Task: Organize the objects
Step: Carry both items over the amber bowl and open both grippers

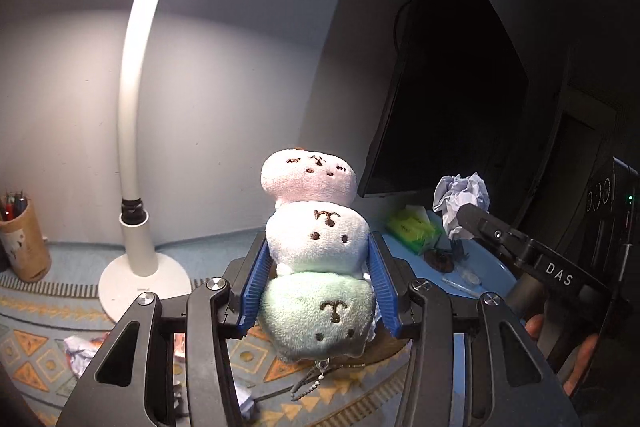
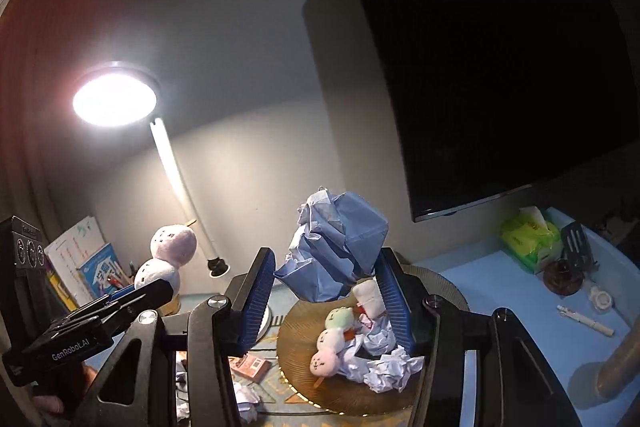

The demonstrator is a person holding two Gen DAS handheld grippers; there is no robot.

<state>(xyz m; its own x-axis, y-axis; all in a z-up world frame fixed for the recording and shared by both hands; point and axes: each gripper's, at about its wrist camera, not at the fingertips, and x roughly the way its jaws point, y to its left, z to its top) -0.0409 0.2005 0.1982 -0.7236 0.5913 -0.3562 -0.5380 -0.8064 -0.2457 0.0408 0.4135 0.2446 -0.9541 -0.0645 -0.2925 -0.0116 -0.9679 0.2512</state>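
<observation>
Holding a plush toy (image 1: 316, 247) of three stacked balls, pink over white over green, the left gripper (image 1: 318, 281) has its blue-padded jaws clamped on the white and green balls; a bead chain (image 1: 310, 383) hangs from the green one. The toy stands upright between the jaws, lifted clear of the patterned table mat (image 1: 36, 347). Clamped between the jaws of the right gripper (image 2: 326, 297) is a crumpled sheet of blue paper (image 2: 340, 247), which rises above the pads and is held over a round amber plate (image 2: 300, 347).

The plate, near the front edge of the table, carries a second three-ball plush toy (image 2: 332, 341) lying on its side, several white paper wads (image 2: 388, 367) touching it, and a small white cylinder (image 2: 370, 297) at the back. A loose paper wad (image 2: 246, 401) lies on the mat just left of the plate.

At the left edge of the table a tan cup (image 1: 22, 241) holds pens. A lit white desk lamp (image 1: 138, 147) stands behind the grippers, its base on the mat. Toward the right back corner, under a dark monitor (image 2: 500, 67), a green tissue pack (image 2: 528, 239) sits on the blue table surface (image 2: 500, 291), with a white pen (image 2: 586, 321) nearer the front.
</observation>
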